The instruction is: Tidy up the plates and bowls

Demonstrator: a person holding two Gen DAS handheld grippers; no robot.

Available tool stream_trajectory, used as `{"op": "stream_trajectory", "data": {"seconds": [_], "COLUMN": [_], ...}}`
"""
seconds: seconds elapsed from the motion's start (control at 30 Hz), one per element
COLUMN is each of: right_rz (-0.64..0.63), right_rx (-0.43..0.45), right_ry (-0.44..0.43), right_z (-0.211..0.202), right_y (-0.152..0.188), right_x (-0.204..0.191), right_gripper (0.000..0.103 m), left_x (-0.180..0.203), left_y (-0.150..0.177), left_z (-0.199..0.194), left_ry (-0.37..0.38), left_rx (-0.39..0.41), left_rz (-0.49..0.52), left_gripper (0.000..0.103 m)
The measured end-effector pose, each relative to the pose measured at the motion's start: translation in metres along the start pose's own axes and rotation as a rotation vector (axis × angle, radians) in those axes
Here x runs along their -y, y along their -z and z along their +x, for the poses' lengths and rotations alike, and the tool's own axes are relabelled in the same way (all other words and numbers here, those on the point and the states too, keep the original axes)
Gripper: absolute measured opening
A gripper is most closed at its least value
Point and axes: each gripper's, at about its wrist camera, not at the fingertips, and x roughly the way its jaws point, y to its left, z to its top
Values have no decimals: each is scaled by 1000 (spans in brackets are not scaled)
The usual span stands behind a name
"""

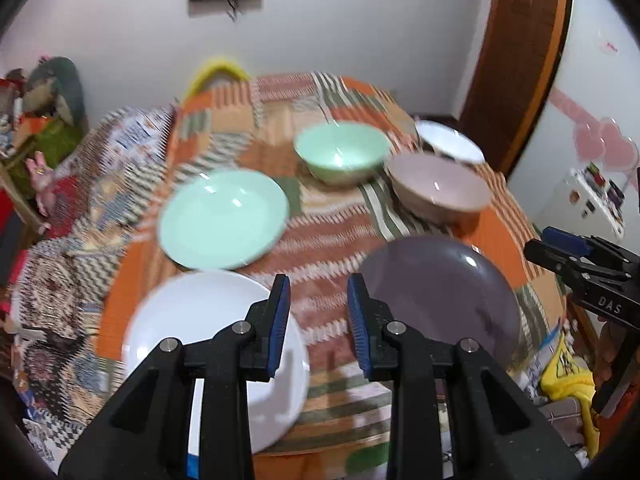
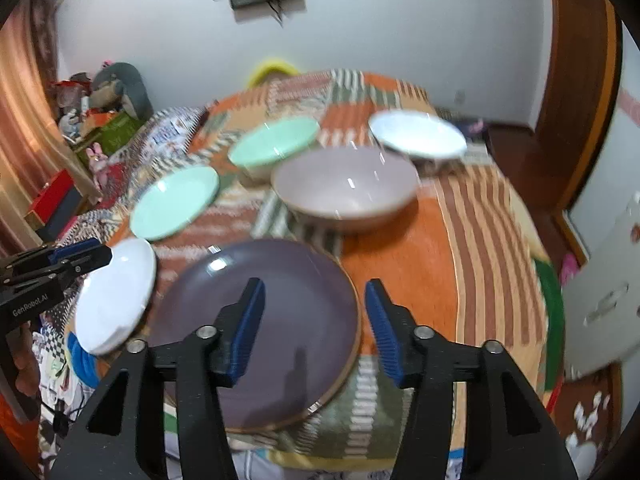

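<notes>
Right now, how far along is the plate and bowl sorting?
Done: nothing is stacked. White plate, green plate and purple plate lie apart in a near row; green bowl, pink bowl and white bowl stand in a row behind. In hand: nothing; left gripper and right gripper are open and empty above the table. Left: all grouping.
</notes>
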Motion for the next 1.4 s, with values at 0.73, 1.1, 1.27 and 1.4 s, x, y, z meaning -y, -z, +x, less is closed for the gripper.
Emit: {"op": "stream_trajectory", "data": {"seconds": [0.73,1.1,1.27,1.4], "right_rz": [-228,-246,-224,-222], "right_rx": [56,-160,-257,-284], "right_ry": [-223,-218,-226,-205], "right_z": [41,109,130,139], "right_y": [-24,-2,5,9], "right_x": [-146,-171,-175,-179], "right_gripper": [74,64,39,38], "left_x": [-139,-183,-194,-199], "left_y": [44,83,94,99], "left_z": [-40,16,34,42], "left_ry": [-222,-163,-132,-106], "left_rx": [9,-111,-138,-155], "left_rz": [-167,-298,-339,-340], "left_gripper": [69,69,65,47]}}
